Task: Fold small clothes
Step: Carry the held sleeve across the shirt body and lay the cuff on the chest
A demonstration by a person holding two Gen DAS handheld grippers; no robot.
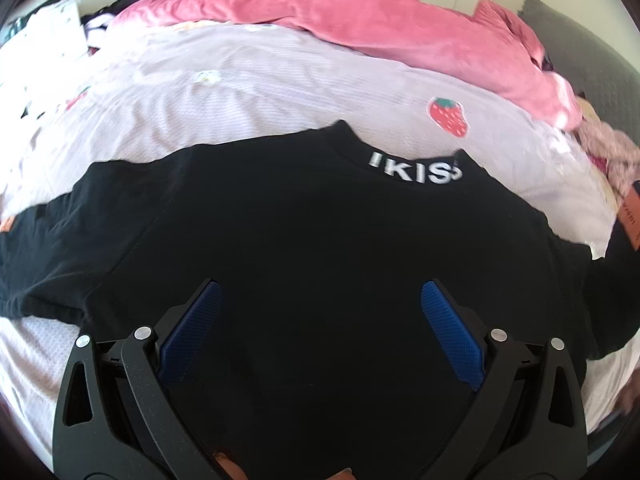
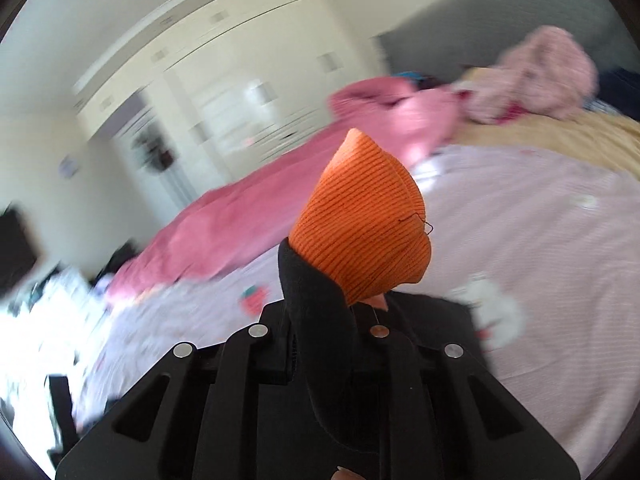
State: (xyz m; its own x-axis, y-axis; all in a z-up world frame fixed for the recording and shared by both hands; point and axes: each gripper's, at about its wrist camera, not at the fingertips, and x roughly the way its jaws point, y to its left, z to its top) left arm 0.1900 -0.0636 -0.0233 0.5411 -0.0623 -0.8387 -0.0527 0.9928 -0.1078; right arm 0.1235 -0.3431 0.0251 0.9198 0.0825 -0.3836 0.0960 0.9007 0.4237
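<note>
Nearest in the left wrist view, the left gripper (image 1: 320, 320) hangs over the black top (image 1: 304, 248) with its blue-padded fingers (image 1: 196, 328) spread wide and nothing between them. The top lies flat on the bed, its body filling the space under the fingers, one sleeve stretched out to the left and the other running off to the right edge. Its collar sits farther up, with white lettering (image 1: 416, 170) across the neckband.

In the right wrist view, the right gripper (image 2: 340, 292) has its fingers drawn close together on black sleeve fabric, and the ribbed orange cuff (image 2: 364, 224) stands up out of them, lifted clear of the bed. The pads themselves are covered by the cloth, so exactly how much of it they pinch is hard to say. This view is tilted and smeared.

Under the top spreads a pale lilac striped sheet (image 1: 248, 92) with a strawberry print (image 1: 448, 117) just past the collar. Beyond that a pink blanket (image 1: 360, 16) lies bunched along the far side of the bed. Other clothes are heaped at the far right (image 2: 548, 76), and white wardrobe doors (image 2: 224, 92) stand behind everything.
</note>
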